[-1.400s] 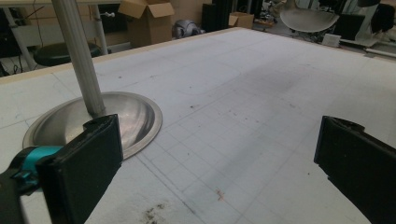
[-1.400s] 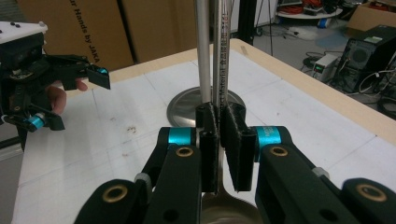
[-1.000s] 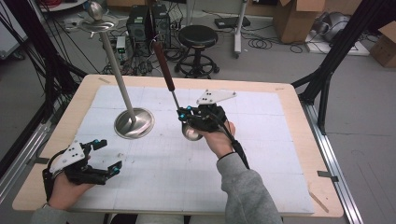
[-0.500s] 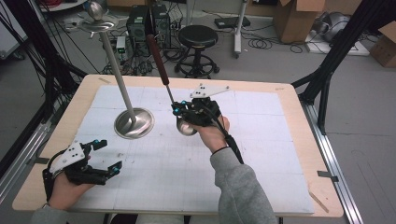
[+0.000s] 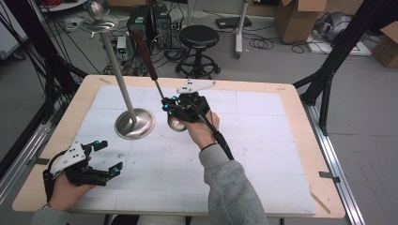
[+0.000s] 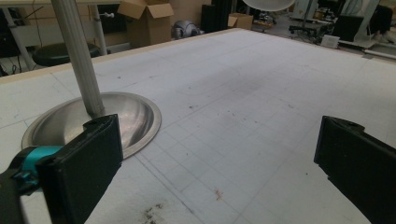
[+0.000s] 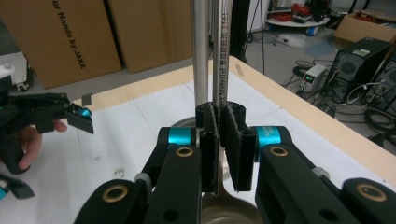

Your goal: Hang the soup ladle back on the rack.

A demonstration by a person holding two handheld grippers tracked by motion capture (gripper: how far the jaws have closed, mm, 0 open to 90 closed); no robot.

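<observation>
a: what's new on the right side?

b: the right gripper [image 5: 174,108] has carried the ladle [image 5: 157,84] toward the stand [image 5: 123,91]. 1 second ago it sat further right on the white mat [image 5: 263,140]; now the bowl end hangs just beside the stand's round base, lifted a little off the mat. the wooden handle end leans up and left, close to the pole.

a: is the claw clamped?

b: yes. in the right gripper view the 2 black pads [image 7: 209,140] are pressed onto the ladle's thin metal shaft, nearly as closed as they go, with the shiny bowl just below them. the grip looks the same as in both earlier frames, no slip that i can see.

a: and the left?

b: the left gripper [image 5: 105,157] rests near the front left corner of the table [image 5: 300,108], jaws spread wide with nothing between them. it hasn't shifted from 1 second ago. its own view looks across the mat at the stand's base [image 6: 135,116].

a: so what does the shift mean?

b: my guess is the ladle is headed for the stand, probably to hang or rest on the small dish [image 5: 96,23] at the top of the pole. the approach has begun, but the ladle is low, so i'd judge a lift is needed. the dish already holds a round metal ball, and whether there's a hook i can't tell.
</observation>
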